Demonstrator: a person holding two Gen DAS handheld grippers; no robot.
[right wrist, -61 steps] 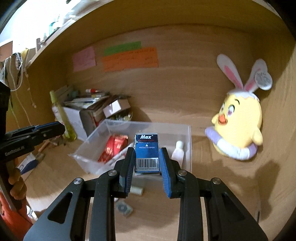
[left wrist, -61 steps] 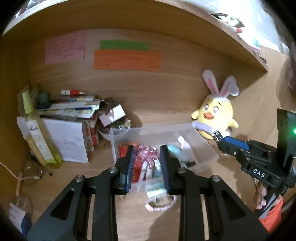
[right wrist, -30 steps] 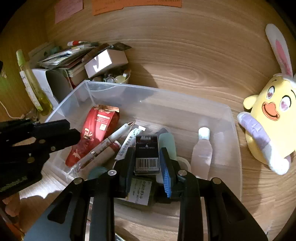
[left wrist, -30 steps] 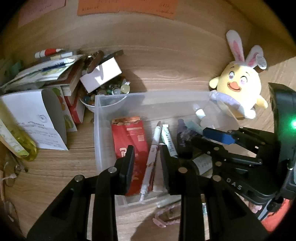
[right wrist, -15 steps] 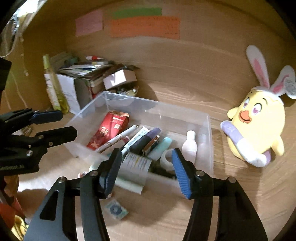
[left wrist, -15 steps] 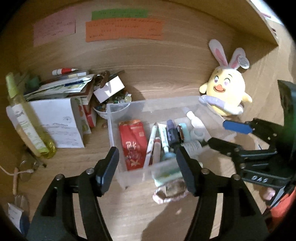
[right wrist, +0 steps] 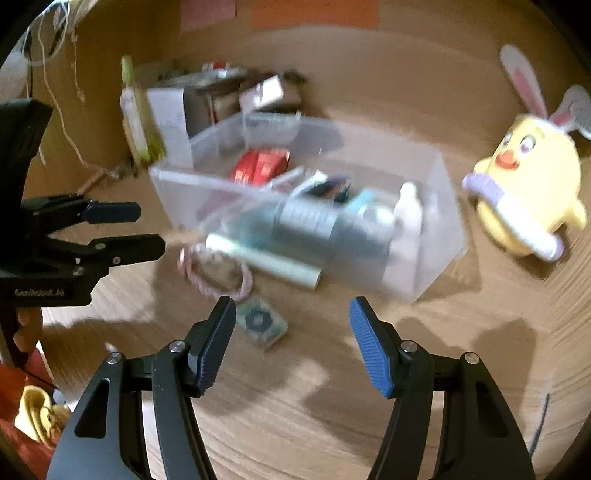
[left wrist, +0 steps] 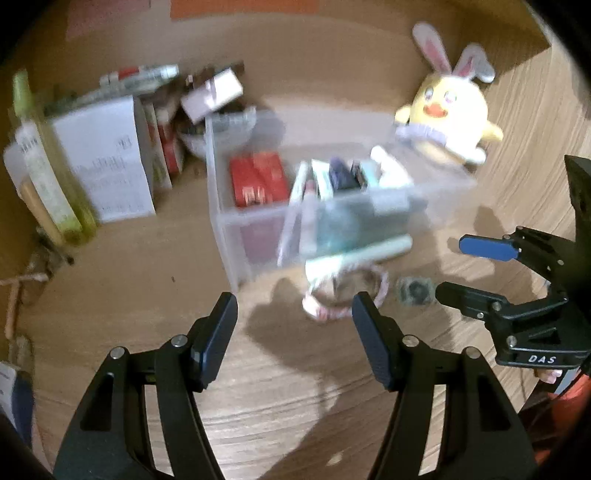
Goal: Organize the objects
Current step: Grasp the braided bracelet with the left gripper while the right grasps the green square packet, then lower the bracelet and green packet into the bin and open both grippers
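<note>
Nearest the cameras, both grippers hang over bare wood of the desk point(left wrist: 129, 295). The left gripper point(left wrist: 293, 338) stands wide with nothing between its pads. The right gripper point(right wrist: 291, 343) has its jaws opening, also with nothing between them.

Just beyond the fingertips, loose things lie on the desk in front of the bin: a small square packet point(right wrist: 261, 323) with a dark round centre, a pink-and-white ring point(right wrist: 214, 269) like a bracelet, and a pale tube point(right wrist: 266, 264) lying against the bin's near wall.

The clear plastic bin point(right wrist: 424, 266) sits mid-desk and holds a red packet point(left wrist: 258, 181), pens, a dark item, a teal piece and a small white bottle point(right wrist: 408, 206); blur hides finer detail.

Further back, toward the desk's left rear, stand a white carton point(left wrist: 107, 170), a yellow-green bottle point(left wrist: 44, 173) and a heap of boxes and papers. At the right rear sits a yellow plush chick point(left wrist: 448, 110) with rabbit ears, apart from the bin. Coloured notes point(right wrist: 314, 14) are stuck to the back panel.
</note>
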